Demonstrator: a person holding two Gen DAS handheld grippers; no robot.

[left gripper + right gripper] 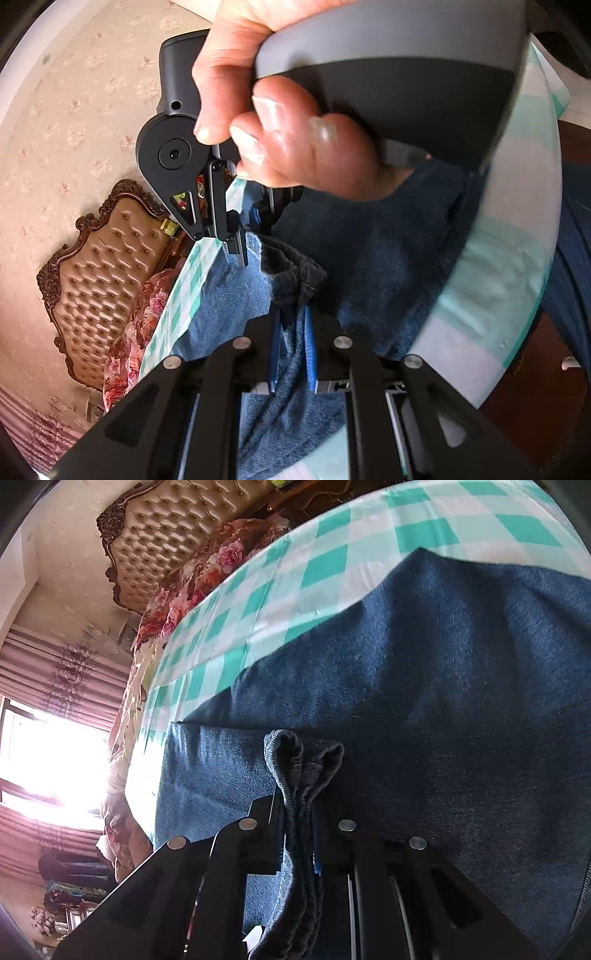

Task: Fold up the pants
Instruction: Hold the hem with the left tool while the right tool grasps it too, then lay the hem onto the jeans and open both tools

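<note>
Checked cloth point(325, 565), both grippers pinching pants point(443, 701)

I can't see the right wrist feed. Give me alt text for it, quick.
The right gripper is shut on a bunched hem of the blue denim pants, pinched between its fingers. The rest of the pants spreads over a green-and-white checked cloth. A tufted headboard and a bright window sit at the left.
</note>
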